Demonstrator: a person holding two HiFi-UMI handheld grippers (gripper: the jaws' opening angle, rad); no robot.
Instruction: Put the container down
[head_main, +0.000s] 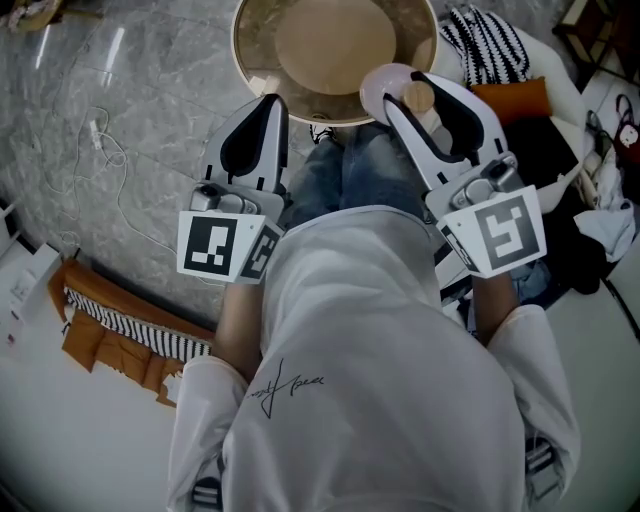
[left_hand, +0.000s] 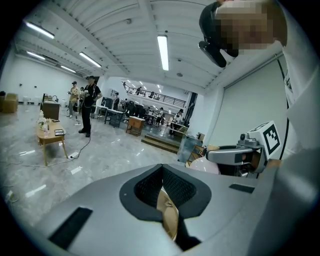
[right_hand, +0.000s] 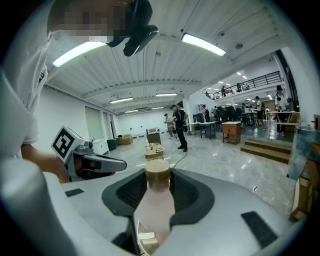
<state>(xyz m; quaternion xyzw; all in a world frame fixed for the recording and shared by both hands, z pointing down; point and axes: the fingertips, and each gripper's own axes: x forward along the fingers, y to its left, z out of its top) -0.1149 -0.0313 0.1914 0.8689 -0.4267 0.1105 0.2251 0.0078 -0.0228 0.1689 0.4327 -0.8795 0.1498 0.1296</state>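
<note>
Grey polished marble floor (head_main: 120, 150) lies open on the left, while striped cloth (head_main: 490, 45) and heaped fabric crowd the right. A round wooden table (head_main: 250, 70) stands at the far side, its near rim close to both grippers. The left gripper (head_main: 268, 100) (left_hand: 162, 167) has its jaws pressed together on nothing. The right gripper (head_main: 410, 88) (right_hand: 158, 175) pinches the container (head_main: 383, 85) (right_hand: 155, 210), a smooth frosted-pink bottle. Its long axis runs along the jaws, and its round tan cap (head_main: 419, 97) (right_hand: 157, 170) points away from the gripper.

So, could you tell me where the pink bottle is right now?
The pink bottle is clamped in the right gripper, and the head view shows it against the round table's near right rim.
</note>
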